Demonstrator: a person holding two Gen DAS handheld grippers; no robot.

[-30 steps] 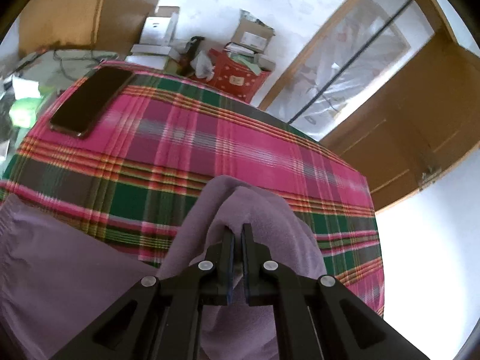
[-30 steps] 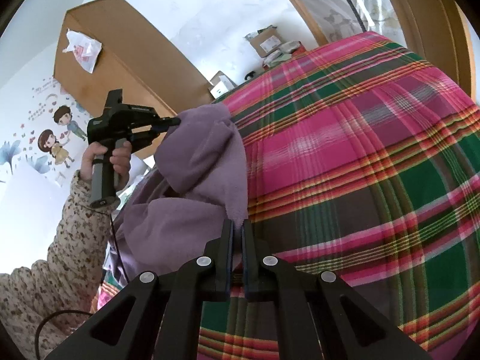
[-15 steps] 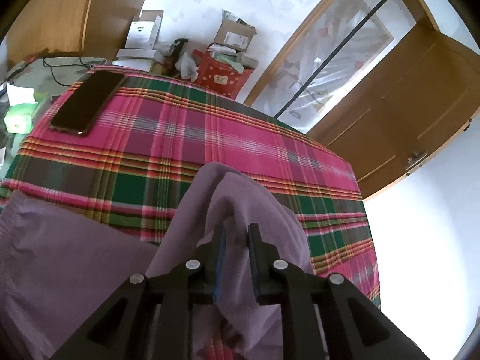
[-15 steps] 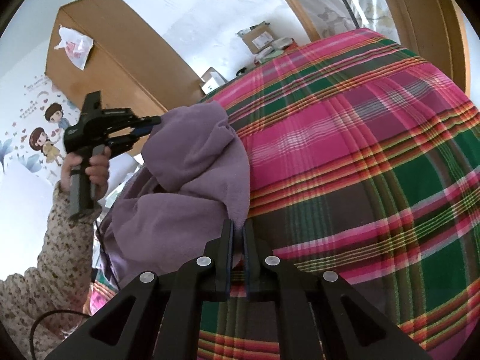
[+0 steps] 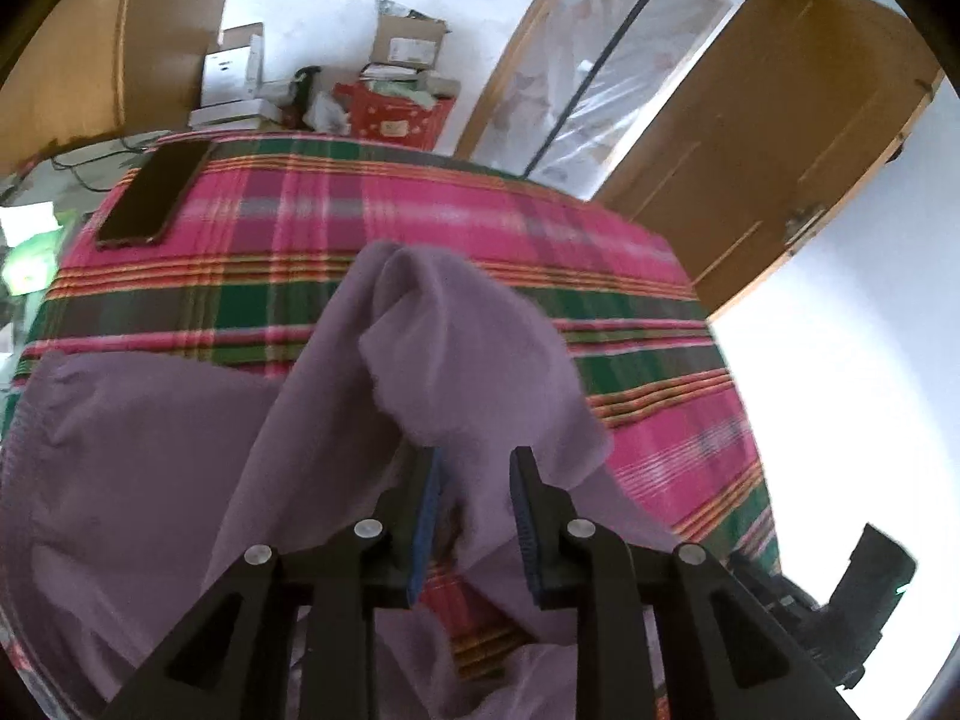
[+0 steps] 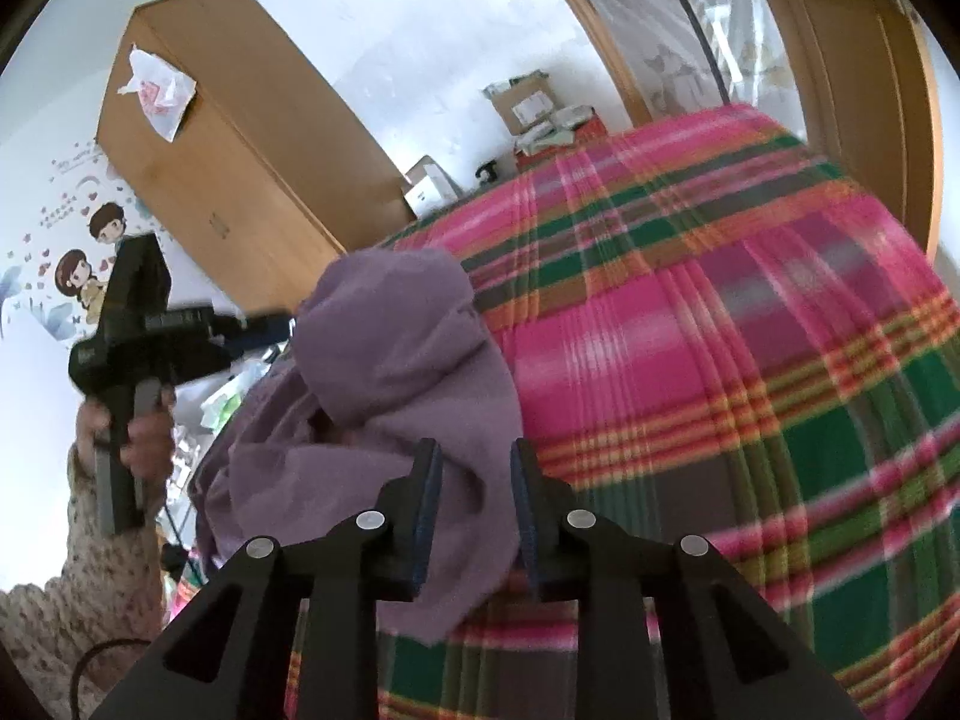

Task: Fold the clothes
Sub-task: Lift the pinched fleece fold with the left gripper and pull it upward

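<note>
A plaid-covered bed (image 5: 456, 210) carries a crumpled purple garment (image 5: 180, 450) and, near its far corner, a dark phone (image 5: 153, 192).

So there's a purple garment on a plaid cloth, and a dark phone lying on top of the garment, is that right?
Not quite. The phone lies on the plaid cloth itself, near its far left corner, well apart from the purple garment. The left wrist view shows this. The rest holds: the garment does rest on the plaid cloth.
</note>
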